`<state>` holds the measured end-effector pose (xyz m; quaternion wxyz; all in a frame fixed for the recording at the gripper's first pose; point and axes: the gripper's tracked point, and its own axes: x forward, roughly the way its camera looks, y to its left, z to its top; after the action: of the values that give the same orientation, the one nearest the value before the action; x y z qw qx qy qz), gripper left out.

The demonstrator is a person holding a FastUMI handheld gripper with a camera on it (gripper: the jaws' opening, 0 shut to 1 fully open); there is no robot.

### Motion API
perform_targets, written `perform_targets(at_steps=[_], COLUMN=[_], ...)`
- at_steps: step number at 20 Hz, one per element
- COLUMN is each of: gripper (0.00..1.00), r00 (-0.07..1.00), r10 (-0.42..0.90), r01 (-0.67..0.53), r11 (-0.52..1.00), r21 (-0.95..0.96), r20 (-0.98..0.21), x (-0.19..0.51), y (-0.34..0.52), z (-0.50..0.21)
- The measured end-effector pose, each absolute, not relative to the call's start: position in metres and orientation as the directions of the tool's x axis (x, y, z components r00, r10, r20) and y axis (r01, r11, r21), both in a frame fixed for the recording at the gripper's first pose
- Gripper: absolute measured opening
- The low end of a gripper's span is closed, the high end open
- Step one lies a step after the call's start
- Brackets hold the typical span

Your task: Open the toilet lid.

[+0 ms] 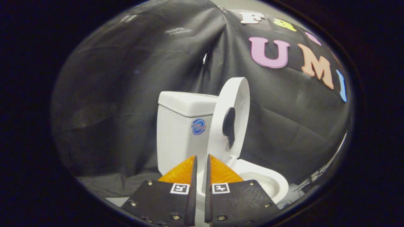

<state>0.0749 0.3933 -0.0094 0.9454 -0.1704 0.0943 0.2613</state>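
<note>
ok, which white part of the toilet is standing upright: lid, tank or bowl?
The lid: raised on edge beside the tank, above the open bowl. Gripper fingers nearly closed, holding nothing.

fingers (193, 176) hide the bowl's (268, 179) near rim, perhaps the hinge.

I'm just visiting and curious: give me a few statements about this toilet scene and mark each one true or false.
1. The toilet lid stands raised, near upright. True.
2. The gripper is clamped on the lid. False: its fingers are nearly together with nothing between them, short of the lid.
3. The bowl is uncovered. True.
4. The tank stands in front of the bowl. False: it is behind it, against the black cloth.
5. The seat lies flat on the bowl. False: it is raised with the lid.
</note>
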Motion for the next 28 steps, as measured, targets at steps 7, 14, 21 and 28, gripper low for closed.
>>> perform_targets(at_steps=[7,14,21,28], gripper=[0.25,0.87,0.98,1.0], r00=[0.857,0.866,0.914,0.94], r10=[0.468,0.493,0.405,0.342], r01=[-0.509,-0.498,-0.404,-0.342], r11=[0.836,0.865,0.914,0.936], r21=[-0.204,-0.064,-0.033,0.087], r20=[-0.216,-0.079,0.024,0.02], x=[0.064,0.062,0.069,0.076], y=[0.376,0.349,0.29,0.243], z=[0.026,0.08,0.113,0.12])
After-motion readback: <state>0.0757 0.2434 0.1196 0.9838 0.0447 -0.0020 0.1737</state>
